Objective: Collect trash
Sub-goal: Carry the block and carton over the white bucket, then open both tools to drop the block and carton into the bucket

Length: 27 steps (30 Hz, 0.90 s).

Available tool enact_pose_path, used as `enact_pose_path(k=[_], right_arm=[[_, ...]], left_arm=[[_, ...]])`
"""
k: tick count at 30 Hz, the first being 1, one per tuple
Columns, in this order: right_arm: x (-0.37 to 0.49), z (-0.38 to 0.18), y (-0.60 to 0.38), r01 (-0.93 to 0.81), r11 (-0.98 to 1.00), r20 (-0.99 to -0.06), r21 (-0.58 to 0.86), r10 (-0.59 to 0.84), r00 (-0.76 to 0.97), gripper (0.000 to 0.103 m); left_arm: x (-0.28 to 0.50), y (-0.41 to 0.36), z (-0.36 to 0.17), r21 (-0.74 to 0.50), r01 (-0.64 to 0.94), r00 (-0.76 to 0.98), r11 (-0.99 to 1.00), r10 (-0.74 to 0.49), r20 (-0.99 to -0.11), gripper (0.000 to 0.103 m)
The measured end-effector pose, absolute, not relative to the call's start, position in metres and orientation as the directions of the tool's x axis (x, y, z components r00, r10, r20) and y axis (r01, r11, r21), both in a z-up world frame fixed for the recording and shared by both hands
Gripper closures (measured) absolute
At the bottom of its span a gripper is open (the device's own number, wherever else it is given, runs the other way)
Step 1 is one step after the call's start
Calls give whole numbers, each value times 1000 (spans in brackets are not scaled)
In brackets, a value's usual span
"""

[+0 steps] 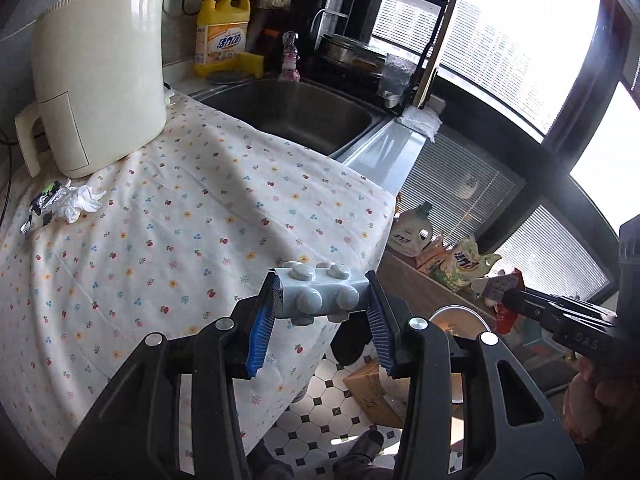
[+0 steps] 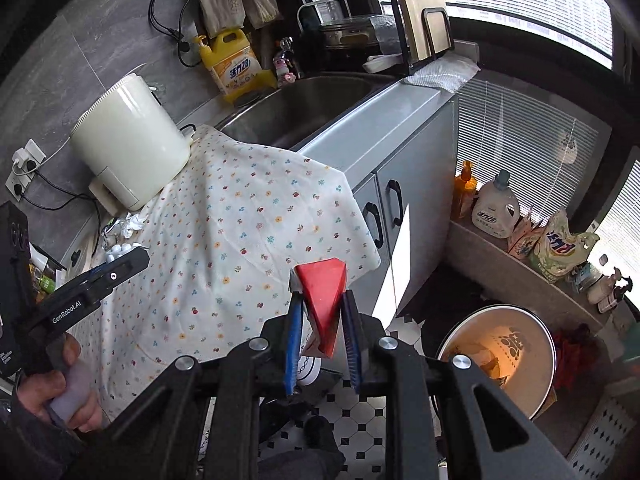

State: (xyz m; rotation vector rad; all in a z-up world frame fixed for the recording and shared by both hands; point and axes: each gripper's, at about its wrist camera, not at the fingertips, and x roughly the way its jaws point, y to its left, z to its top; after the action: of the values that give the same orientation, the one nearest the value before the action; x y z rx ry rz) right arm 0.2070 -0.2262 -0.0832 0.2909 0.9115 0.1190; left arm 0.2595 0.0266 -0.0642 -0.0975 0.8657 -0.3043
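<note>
My left gripper (image 1: 320, 286) is shut on a pale blue-grey blister pack (image 1: 316, 280) with round bumps, held over the near edge of the flower-print cloth (image 1: 180, 216). My right gripper (image 2: 320, 292) is shut on a red wedge-shaped carton (image 2: 322, 296), out past the cloth's corner. A round bin (image 2: 548, 344) with a warm-lit inside stands on the floor to its lower right; its rim also shows as the bin (image 1: 440, 310) in the left wrist view. A crumpled white tissue and a dark wrapper (image 1: 68, 202) lie on the cloth beside the cream appliance.
A cream appliance (image 1: 100, 80) stands at the back of the cloth. A steel sink (image 1: 296, 116) and a yellow detergent bottle (image 1: 222, 32) lie behind it. Grey cabinet doors (image 2: 380, 208), a ledge with bottles and bags (image 2: 520, 232), a cardboard box (image 1: 376, 396) and a tiled floor (image 2: 360, 412).
</note>
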Motion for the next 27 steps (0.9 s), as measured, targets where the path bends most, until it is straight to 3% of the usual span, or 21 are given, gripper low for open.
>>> enact_pose_path(k=[8, 11, 14, 15, 27], right_arm=[[176, -92, -305, 171, 949, -783, 265, 108, 613, 79], [165, -97, -335, 239, 938, -793, 252, 58, 606, 68], [151, -100, -362, 278, 924, -787, 261, 37, 616, 38], [147, -101, -370, 286, 922, -786, 261, 31, 618, 35], [109, -122, -449, 355, 898, -805, 259, -3, 594, 32]], left_arm=[[253, -46, -68, -216, 310, 569, 926, -363, -738, 60], [250, -74, -69, -213, 347, 555, 913, -383, -738, 60], [247, -100, -69, -212, 375, 542, 902, -399, -740, 60], [245, -108, -70, -213, 382, 536, 899, -403, -742, 60], [233, -197, -101, -241, 439, 451, 866, -444, -774, 59]])
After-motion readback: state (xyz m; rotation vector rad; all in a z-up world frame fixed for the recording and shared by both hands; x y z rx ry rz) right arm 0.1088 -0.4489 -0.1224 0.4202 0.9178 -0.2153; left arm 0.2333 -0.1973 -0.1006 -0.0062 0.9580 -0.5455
